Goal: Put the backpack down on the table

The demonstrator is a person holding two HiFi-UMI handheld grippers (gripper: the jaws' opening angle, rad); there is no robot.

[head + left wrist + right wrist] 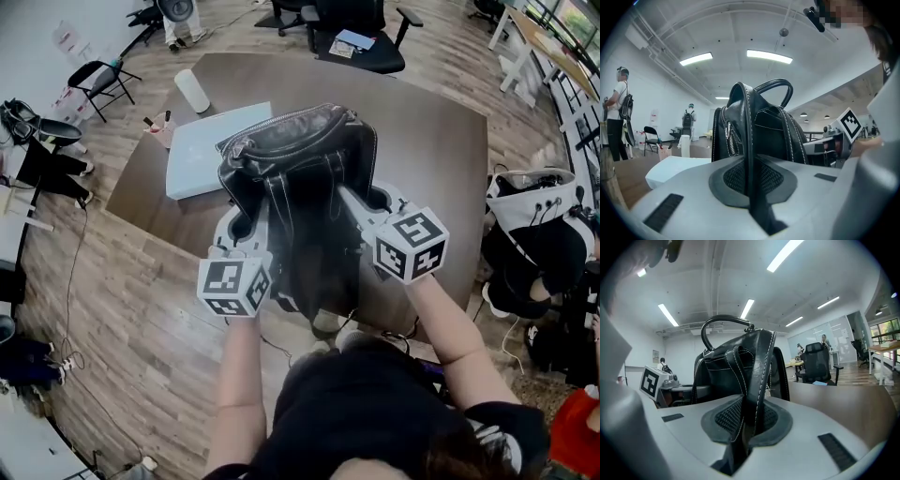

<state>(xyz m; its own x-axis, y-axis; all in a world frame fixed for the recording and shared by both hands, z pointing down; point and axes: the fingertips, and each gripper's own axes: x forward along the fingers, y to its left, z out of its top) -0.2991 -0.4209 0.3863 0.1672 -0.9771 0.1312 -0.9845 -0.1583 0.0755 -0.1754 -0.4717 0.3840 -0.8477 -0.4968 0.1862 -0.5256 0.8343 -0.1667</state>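
Head view: nearest are the person's two forearms, each hand carrying a gripper with a square-marker cube. The left gripper (246, 223) is clamped tight on the left strap (749, 140) of a black leather backpack (300, 178). The right gripper (361, 202) pinches the right strap (757, 376), its jaws barely apart around the thicker stitched band. The backpack hangs upright between them over the near edge of the brown desk (431, 150); whether its base touches the top I cannot tell. Beyond it on the desk lie a pale flat slab (202, 155), perhaps a closed laptop, and a white cylinder (192, 91), with an office chair (361, 37) farther off.

This looks like the carry-in step. Next the bag should go forward and down, right of the slab, before either gripper lets go. No brand or lettering is readable.
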